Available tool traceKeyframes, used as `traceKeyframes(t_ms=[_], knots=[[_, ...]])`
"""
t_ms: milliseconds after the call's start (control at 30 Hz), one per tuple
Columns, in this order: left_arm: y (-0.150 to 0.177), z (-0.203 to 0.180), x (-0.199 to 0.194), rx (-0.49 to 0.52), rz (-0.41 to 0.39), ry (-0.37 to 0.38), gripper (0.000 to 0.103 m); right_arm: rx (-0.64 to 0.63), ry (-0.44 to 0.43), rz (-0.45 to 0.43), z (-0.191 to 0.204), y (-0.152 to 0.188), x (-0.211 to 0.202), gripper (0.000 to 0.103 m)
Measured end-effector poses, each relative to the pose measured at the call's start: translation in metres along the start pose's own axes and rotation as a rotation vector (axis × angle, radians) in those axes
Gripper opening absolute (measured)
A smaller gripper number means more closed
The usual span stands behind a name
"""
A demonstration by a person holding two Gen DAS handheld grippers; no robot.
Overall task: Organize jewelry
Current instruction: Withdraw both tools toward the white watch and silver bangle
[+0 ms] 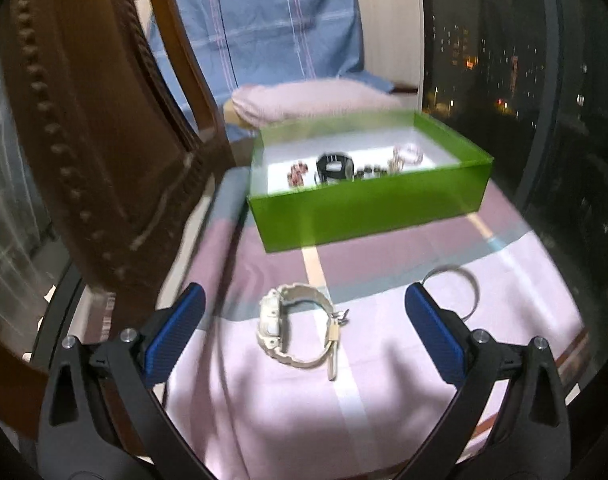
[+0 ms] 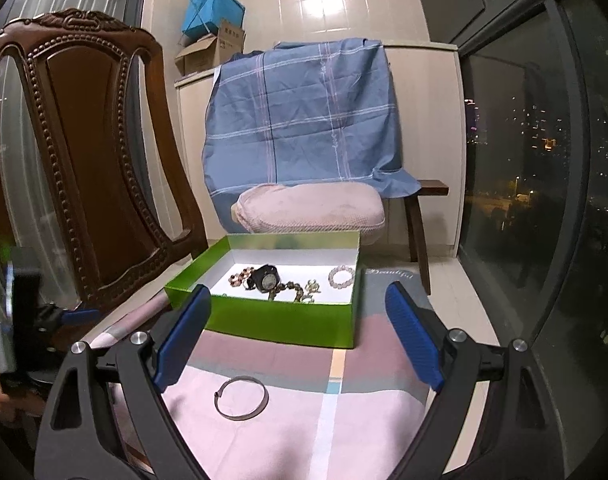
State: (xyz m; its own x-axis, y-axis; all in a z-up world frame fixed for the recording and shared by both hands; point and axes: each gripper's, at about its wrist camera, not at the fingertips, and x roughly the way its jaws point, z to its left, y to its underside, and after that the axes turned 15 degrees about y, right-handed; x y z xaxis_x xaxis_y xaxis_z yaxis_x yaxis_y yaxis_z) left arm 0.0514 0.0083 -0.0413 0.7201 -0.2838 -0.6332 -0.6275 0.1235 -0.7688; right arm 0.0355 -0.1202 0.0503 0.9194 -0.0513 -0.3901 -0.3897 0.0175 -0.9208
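A cream wristwatch (image 1: 296, 330) lies on the pink cloth between the open fingers of my left gripper (image 1: 304, 304), which hovers just above it, empty. A silver bangle (image 1: 457, 290) lies to its right; it also shows in the right wrist view (image 2: 242, 397), below my open, empty right gripper (image 2: 298, 300). The green box (image 1: 367, 208) stands behind, holding a black watch (image 1: 333, 168), bead bracelets (image 1: 298, 174) and other jewelry. In the right wrist view the box (image 2: 280, 322) holds the black watch (image 2: 266, 278) and a pale bead bracelet (image 2: 341, 277).
A carved wooden chair (image 2: 84, 160) stands at the left, close to the box. A pink cushion (image 2: 307, 208) and blue cloth (image 2: 300, 120) sit behind. A dark window (image 2: 523, 200) runs along the right. The left gripper's body (image 2: 24, 312) shows at far left.
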Motion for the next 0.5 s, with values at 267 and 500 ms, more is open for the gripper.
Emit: traceKeyframes(t_ms=[267, 500], knots=[[0.006, 0.003, 0.046, -0.013, 0.107, -0.033, 0.098, -0.053, -0.016, 0.044, 0.014, 0.007, 0.009, 0.087], [0.014, 0.015, 0.076, -0.1, 0.206, -0.013, 0.075, -0.077, -0.021, 0.067, 0.018, 0.01, 0.013, 0.087]])
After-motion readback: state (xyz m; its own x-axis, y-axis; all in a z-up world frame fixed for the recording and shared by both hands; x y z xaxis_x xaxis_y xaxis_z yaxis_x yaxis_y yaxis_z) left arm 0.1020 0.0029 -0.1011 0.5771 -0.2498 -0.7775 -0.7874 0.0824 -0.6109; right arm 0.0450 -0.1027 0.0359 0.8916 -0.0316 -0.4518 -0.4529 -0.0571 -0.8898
